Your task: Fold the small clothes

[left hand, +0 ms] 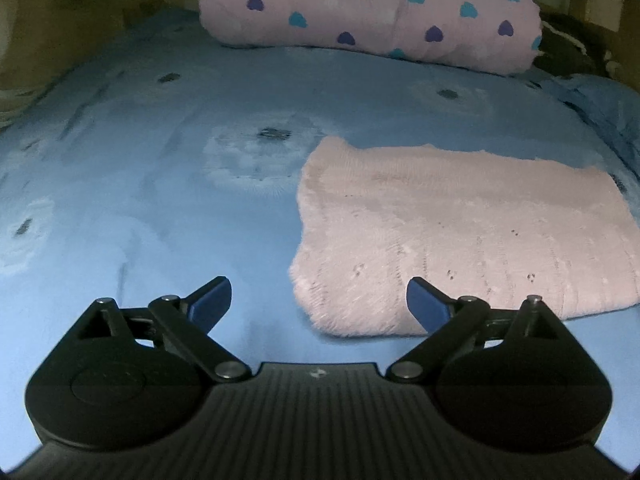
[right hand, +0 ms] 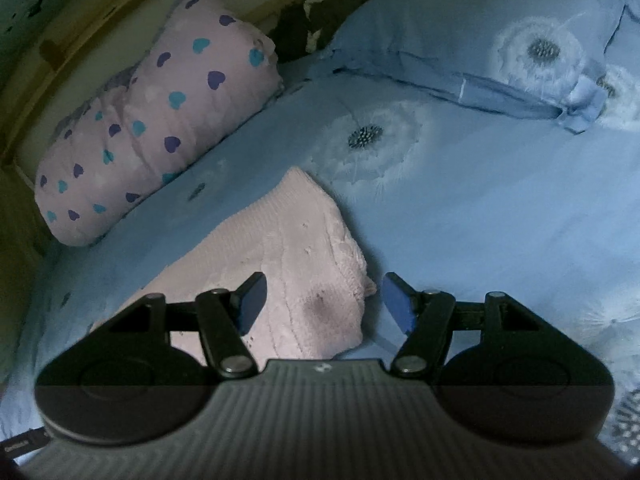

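A small pink knitted garment (left hand: 460,232) lies folded flat on the blue bedsheet (left hand: 140,200). My left gripper (left hand: 319,304) hovers at its near left corner, open, its blue pads (left hand: 212,300) spread wide; the corner of the garment lies below the gap, not pressed. In the right wrist view the same pink garment (right hand: 288,264) shows tilted. My right gripper (right hand: 324,304) is open over its near right corner, the left pad (right hand: 252,304) above the knit and the right pad above the sheet, neither pressing it.
A rolled pink blanket with blue and purple hearts (left hand: 372,12) lies at the far edge of the bed against a wooden frame. A blue pillow with dandelion print (right hand: 500,40) sits at the right. Dark fabric (right hand: 316,12) lies between blanket and pillow.
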The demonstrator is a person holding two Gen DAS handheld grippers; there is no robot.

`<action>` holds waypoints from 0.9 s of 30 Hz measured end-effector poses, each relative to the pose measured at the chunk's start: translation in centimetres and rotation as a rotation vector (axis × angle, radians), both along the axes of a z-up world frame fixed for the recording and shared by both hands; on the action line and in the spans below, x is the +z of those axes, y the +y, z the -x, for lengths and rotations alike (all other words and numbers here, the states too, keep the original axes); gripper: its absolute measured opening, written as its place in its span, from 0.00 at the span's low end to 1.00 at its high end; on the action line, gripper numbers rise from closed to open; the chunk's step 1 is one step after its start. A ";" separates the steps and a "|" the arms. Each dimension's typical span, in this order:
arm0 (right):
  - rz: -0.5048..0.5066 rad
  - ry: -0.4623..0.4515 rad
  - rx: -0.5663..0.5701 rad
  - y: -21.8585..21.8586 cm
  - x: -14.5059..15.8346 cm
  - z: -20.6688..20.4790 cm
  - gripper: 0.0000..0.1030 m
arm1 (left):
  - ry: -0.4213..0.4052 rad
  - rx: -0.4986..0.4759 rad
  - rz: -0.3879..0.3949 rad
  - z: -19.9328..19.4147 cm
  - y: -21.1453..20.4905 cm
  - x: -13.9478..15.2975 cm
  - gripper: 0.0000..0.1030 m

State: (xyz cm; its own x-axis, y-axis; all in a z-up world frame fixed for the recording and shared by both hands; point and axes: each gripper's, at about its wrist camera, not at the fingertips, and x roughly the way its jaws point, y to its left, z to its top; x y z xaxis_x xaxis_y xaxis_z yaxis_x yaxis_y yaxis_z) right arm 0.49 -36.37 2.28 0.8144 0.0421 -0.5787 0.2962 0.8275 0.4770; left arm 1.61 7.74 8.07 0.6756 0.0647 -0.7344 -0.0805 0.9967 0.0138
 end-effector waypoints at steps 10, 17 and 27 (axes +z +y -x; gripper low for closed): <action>-0.059 -0.010 0.094 0.7 -4.4 -2.7 0.66 | 0.028 -0.044 -0.012 -3.0 -0.5 -4.5 0.98; -0.122 -0.054 0.113 0.6 -5.0 -3.8 0.76 | 0.056 -0.033 0.077 -4.2 0.0 -5.2 0.98; -0.138 -0.089 0.133 0.9 -5.6 -5.1 0.76 | 0.058 -0.025 0.095 -4.0 0.4 -5.4 1.00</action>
State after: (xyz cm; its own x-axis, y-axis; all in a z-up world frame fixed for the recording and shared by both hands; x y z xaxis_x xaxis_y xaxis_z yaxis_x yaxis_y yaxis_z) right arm 5.61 -35.51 -3.31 0.8440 0.2265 -0.4862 0.1407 0.7813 0.6081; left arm 5.59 8.17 2.69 0.6327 -0.0237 -0.7740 -0.0570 0.9954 -0.0771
